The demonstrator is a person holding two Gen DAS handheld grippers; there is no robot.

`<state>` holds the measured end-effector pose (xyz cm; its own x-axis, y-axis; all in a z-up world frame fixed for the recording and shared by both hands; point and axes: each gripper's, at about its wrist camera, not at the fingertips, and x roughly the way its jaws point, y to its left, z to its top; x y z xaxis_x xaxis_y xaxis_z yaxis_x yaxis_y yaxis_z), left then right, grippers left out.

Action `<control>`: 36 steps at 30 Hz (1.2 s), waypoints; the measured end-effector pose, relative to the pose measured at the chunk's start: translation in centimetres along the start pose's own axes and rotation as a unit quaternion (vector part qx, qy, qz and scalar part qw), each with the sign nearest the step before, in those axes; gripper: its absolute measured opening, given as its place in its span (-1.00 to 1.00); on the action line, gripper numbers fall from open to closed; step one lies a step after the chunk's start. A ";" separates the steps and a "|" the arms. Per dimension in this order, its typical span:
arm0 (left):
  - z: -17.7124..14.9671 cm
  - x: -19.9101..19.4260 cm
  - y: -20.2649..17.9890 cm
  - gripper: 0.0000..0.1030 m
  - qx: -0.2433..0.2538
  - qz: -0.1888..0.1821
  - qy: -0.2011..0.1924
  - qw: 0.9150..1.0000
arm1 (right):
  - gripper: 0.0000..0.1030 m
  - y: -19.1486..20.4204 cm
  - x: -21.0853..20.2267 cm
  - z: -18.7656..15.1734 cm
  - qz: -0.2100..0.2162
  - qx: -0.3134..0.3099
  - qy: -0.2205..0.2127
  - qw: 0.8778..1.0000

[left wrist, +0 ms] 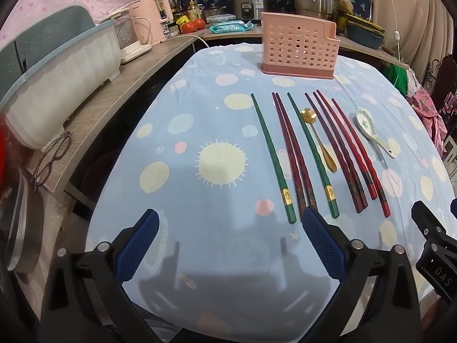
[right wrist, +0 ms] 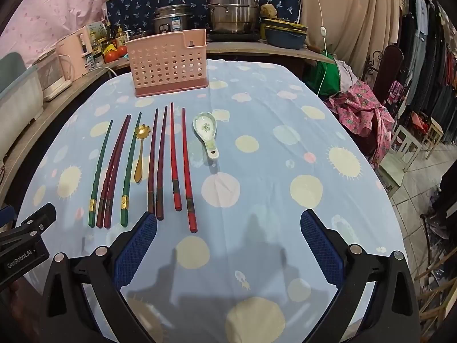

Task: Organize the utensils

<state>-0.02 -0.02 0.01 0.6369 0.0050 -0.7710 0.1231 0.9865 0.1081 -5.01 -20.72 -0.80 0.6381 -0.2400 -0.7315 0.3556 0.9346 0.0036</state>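
- Both tools sit low at the near edge of the worktop (right wrist: 257, 171), jaws spread wide, nothing in either. Left tool (left wrist: 228, 245) has its right pad just over the butt ends of the dark red pair; right tool (right wrist: 228, 245) has its left pad near the butt ends of the next pair over.
- Nothing sorted yet, by my read. All utensils lie in a row mid-worktop, handles toward you.
- Left to right: green chopstick (left wrist: 271, 154), dark red pair (left wrist: 291, 154) touching each other, second green chopstick (left wrist: 311, 154), gold flower spoon (left wrist: 320, 140), dark pair (left wrist: 334, 151), bright red pair (left wrist: 360, 154), ceramic spoon (right wrist: 206, 134) set apart on the right.
- For the first pick, I'd take an outer stick or a touching pair. Close across the shaft near the butt end, where the sticks are thicker, and square the pads to it.
- Thin sticks on cloth: come down flat or the pads will snag fabric. The green ones are split by the dark red pair, so take them one at a time.
- Cloth is pale blue with cream dots, slightly rumpled.
- Pink perforated holder (right wrist: 168, 63) stands upright at the far edge, apparently empty. Likely the drop target.
- Beyond: side shelf with a pink appliance, bottles, tomatoes; steel pots at the back; clothes rack on the right.
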 end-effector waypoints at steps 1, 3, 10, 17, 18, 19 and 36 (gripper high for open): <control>0.0 0.0 0.0 0.86 0.000 0.000 0.001 1.000 | 0.87 0.0 0.0 0.0 0.000 0.000 0.000 1.000; 0.0 0.0 0.0 0.86 0.001 0.000 0.001 1.000 | 0.87 -0.1 0.0 0.0 0.001 0.002 -0.001 1.000; -0.1 0.3 -0.1 0.86 0.002 -0.003 0.002 1.000 | 0.87 0.0 0.0 -0.2 0.000 0.000 0.000 1.000; -0.3 -0.1 0.5 0.86 0.002 -0.001 0.001 1.000 | 0.87 -0.1 -0.1 -0.1 0.001 0.002 0.000 1.000; -0.2 -0.1 0.3 0.86 0.002 0.000 0.001 1.000 | 0.87 -0.1 0.0 -0.2 0.001 0.002 -0.001 1.000; -0.3 -0.1 0.4 0.86 0.002 0.000 0.001 1.000 | 0.87 -0.1 -0.1 -0.1 0.001 0.001 0.000 1.000; -0.2 -0.1 0.2 0.86 0.003 0.001 0.002 1.000 | 0.87 -0.1 -0.1 -0.2 0.002 0.001 0.000 1.000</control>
<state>-0.22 0.26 -0.05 0.6335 0.0078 -0.7737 0.1259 0.9856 0.1130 -5.19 -20.76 -0.86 0.6398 -0.2370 -0.7311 0.3552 0.9348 0.0078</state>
